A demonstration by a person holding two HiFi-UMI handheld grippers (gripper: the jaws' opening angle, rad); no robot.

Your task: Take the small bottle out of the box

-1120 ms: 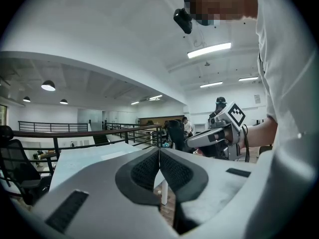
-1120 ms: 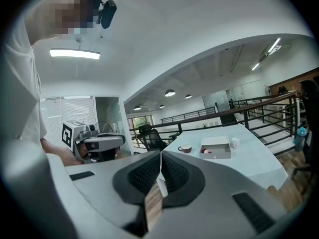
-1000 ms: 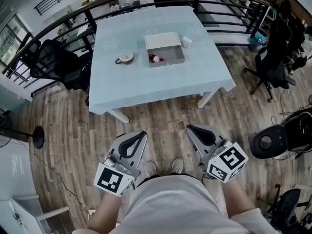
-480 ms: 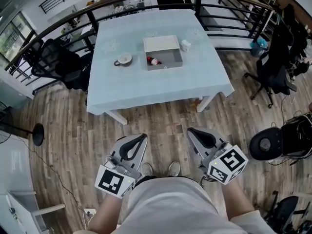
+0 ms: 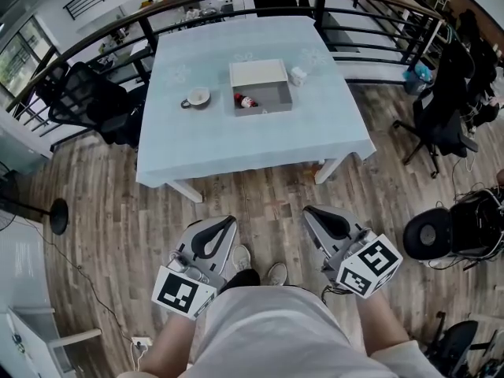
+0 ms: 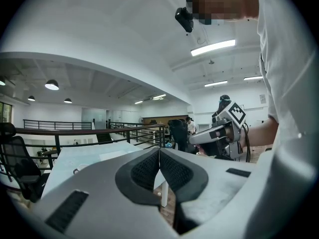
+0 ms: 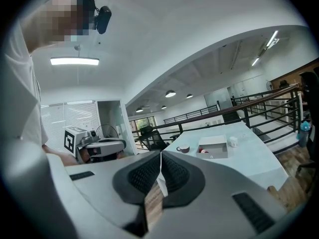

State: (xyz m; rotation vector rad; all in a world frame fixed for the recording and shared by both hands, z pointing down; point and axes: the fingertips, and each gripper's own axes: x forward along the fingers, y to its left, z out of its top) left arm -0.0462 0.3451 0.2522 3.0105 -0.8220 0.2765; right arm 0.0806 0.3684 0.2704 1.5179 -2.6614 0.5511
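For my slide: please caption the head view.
Left gripper and right gripper, jaws shut, face the table bearing an open box.

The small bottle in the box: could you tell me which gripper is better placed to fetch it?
Left, marginally. The small bottle lies at the box's left end, more in line with the left gripper than the right gripper. Both are shut, well short of the table.

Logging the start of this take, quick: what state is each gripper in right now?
Left gripper: closed, holding nothing.
Right gripper: closed, holding nothing.
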